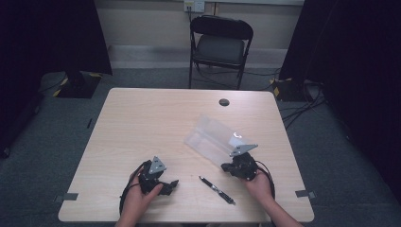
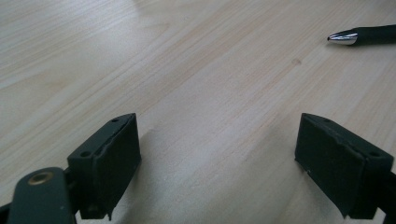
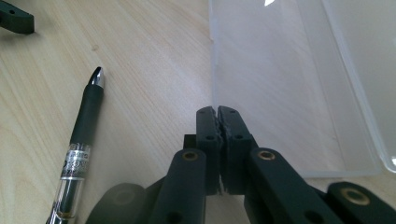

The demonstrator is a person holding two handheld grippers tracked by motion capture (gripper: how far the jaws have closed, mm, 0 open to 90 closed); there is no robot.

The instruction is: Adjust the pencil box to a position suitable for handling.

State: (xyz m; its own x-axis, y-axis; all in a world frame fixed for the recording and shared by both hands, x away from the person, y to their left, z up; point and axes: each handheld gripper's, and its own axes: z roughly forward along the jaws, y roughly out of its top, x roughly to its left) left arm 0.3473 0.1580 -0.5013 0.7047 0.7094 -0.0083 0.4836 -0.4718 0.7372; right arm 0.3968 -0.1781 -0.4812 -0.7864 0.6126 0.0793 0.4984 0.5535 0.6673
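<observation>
My right gripper, jaws shut on the thin wall of the clear plastic case mid-desk, holds something light, slick and flexible. The pen lies near the front edge beside my left gripper, jaws open and empty; I judge its rubbery black barrel the best hold.

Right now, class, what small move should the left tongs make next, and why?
Probably slide the left tongs toward the black pen with the silver tip: their jaws stand open over bare wood, the pen lies just beyond, and the right tongs are shut on the clear plastic case's edge.
</observation>
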